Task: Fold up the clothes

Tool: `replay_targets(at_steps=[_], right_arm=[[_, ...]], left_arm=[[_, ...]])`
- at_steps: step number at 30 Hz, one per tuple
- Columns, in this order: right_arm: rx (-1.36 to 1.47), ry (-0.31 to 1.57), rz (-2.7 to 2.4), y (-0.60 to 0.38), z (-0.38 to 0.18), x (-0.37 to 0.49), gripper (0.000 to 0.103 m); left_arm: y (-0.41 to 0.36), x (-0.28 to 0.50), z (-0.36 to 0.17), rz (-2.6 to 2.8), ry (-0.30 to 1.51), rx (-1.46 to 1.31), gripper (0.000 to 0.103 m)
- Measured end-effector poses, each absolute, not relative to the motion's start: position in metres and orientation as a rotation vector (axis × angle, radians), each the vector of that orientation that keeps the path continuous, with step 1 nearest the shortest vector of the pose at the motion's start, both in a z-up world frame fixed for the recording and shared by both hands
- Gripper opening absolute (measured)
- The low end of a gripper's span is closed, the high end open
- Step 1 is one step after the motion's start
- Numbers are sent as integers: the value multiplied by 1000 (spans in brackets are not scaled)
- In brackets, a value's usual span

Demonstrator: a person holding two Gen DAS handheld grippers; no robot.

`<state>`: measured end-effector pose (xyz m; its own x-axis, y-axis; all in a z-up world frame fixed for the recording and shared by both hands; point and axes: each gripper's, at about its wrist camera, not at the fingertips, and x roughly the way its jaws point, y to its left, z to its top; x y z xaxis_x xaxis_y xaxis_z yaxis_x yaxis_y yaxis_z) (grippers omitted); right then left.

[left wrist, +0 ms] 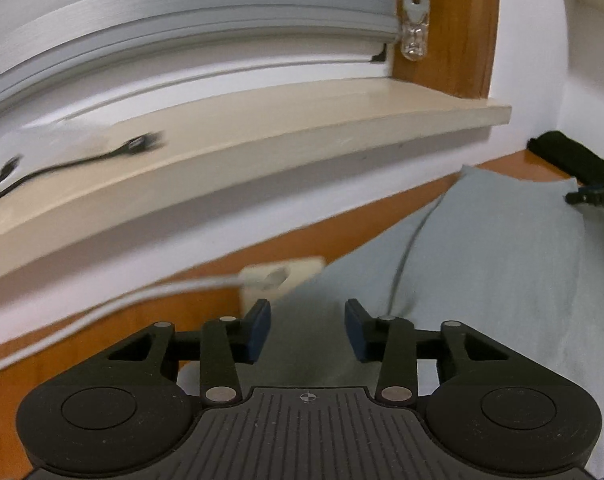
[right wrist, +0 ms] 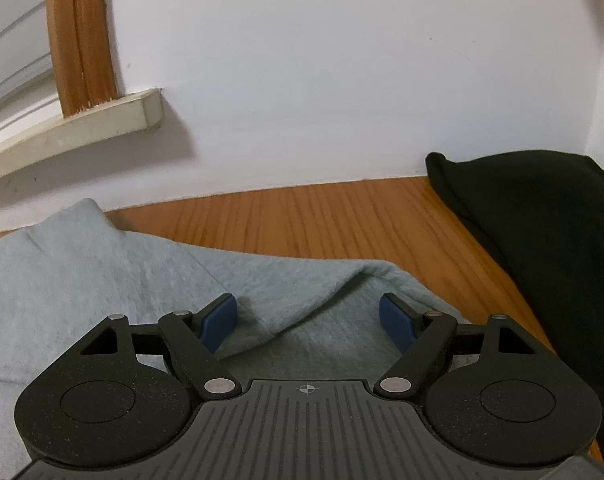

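**Visitor:** So, where is the garment, and which hand is closer to it?

**Onlooker:** Take the pale blue-grey garment (right wrist: 102, 264) as your landmark. It lies spread on the wooden tabletop (right wrist: 342, 216), below the window sill (left wrist: 262, 128). Both grippers hang right over it. The right gripper (right wrist: 308, 322) sits above a raised fold near the garment's right edge, and that ridge runs slantwise between its fingers (right wrist: 220, 320), which stand wide apart and grip nothing. I'd judge this hand the better placed for a pinch.

**Visitor:** And the left one?

**Onlooker:** The left gripper (left wrist: 308, 330) is over the garment's left edge, near a white wall socket (left wrist: 278, 276) and its cable (left wrist: 114, 304). Its blue fingers (left wrist: 258, 330) are about half open, with cloth below them but nothing pinched. A seam in the garment runs away from that gripper toward the wall, so the cloth's long side seems to stretch rightward, toward the other hand.

**Visitor:** Anything else on the tabletop?

**Onlooker:** A black garment (right wrist: 542, 232) lies to the right of the pale one, well apart from it, against the wall.

**Visitor:** What can't you make out?

**Onlooker:** The near part of the pale garment is hidden under both grippers, so I cannot tell what kind of clothing it is or how many folds it has. The left view is smeared with blur, and a dark cable (left wrist: 102, 156) on the sill is barely readable.
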<state>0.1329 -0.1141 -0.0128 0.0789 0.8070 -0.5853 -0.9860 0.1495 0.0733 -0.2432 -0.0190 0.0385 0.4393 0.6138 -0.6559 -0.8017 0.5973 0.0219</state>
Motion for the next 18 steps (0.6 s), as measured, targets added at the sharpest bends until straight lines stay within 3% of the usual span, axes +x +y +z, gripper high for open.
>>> replay_targets(at_steps=[4, 18], right_arm=[[-395, 565, 1389, -113, -13, 132, 77], [-397, 565, 1377, -115, -14, 133, 78]], left_arm=[[-26, -262, 32, 883, 688, -339, 54], [-54, -275, 26, 813, 685, -323, 49]])
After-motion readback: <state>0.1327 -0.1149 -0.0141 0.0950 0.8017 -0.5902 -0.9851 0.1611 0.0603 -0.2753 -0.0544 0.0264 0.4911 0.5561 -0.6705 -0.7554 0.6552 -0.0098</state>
